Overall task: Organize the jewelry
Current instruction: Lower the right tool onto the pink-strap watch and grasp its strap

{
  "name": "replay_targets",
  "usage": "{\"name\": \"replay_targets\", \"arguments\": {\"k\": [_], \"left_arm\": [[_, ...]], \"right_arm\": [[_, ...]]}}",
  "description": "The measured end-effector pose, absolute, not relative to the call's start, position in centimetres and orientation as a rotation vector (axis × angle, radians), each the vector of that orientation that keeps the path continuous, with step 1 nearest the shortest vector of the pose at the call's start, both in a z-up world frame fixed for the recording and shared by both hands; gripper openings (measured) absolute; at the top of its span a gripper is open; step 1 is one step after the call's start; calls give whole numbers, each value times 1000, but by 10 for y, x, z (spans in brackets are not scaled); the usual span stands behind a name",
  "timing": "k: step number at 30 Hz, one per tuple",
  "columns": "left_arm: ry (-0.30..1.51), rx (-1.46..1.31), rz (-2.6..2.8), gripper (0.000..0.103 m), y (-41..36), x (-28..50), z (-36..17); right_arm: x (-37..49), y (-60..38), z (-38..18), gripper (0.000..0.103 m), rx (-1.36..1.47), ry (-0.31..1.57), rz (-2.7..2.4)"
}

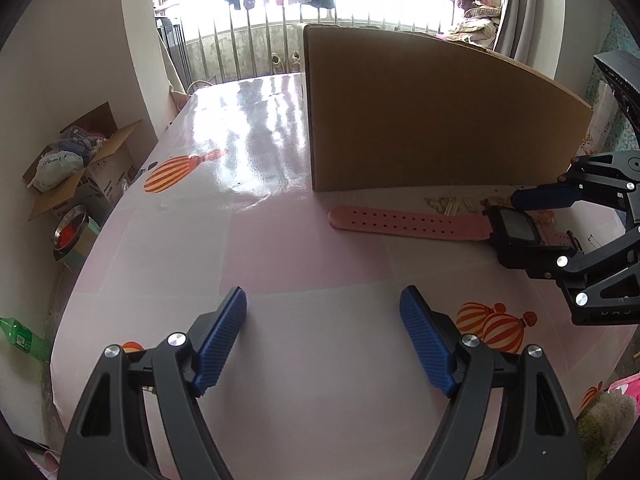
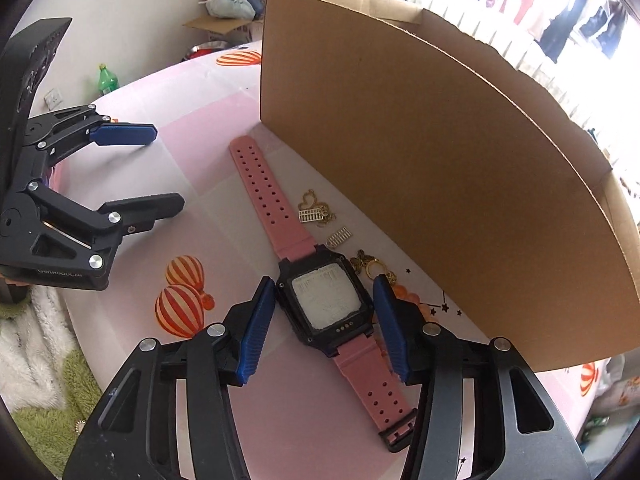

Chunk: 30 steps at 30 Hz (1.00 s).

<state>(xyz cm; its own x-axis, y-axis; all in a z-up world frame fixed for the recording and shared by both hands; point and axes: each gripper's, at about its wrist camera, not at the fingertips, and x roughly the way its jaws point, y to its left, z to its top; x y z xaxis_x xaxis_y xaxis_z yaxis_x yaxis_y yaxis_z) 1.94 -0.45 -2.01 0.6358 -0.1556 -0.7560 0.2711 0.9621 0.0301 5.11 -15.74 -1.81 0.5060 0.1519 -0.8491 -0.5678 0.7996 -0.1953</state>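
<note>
A pink-strapped watch (image 2: 326, 304) with a black square case lies flat on the pink table cover (image 2: 200, 208), in front of a tall cardboard box (image 2: 420, 160). My right gripper (image 2: 324, 280) straddles the case, one blue pad close beside each of its sides; I see no firm press. Small gold pieces (image 2: 316, 212) and a flower ring (image 2: 366, 262) lie between the watch and the box. In the left wrist view the watch (image 1: 408, 220) and right gripper (image 1: 507, 230) sit at the right. My left gripper (image 1: 323, 296) stands open over bare cover, holding nothing; in the right wrist view the left gripper (image 2: 168, 168) is left of the strap.
The box (image 1: 420, 112) walls off the table's far right. The table edge curves along the left, with a green bottle (image 1: 20, 338), a metal bowl (image 1: 70, 232) and a filled carton (image 1: 80, 168) on the floor beyond. A fuzzy rug (image 2: 40, 360) lies below the near edge.
</note>
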Motion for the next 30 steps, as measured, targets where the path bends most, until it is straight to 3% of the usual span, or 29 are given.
{"name": "replay_targets", "arguments": {"k": [15, 25, 30], "left_arm": [[743, 368, -320, 77, -30, -17, -14], [635, 578, -391, 77, -63, -42, -18], [608, 631, -425, 67, -73, -48, -20]], "right_arm": [[27, -148, -23, 42, -472, 1000, 526], [27, -194, -28, 42, -131, 1151, 643], [34, -216, -32, 42, 37, 1197, 699]]}}
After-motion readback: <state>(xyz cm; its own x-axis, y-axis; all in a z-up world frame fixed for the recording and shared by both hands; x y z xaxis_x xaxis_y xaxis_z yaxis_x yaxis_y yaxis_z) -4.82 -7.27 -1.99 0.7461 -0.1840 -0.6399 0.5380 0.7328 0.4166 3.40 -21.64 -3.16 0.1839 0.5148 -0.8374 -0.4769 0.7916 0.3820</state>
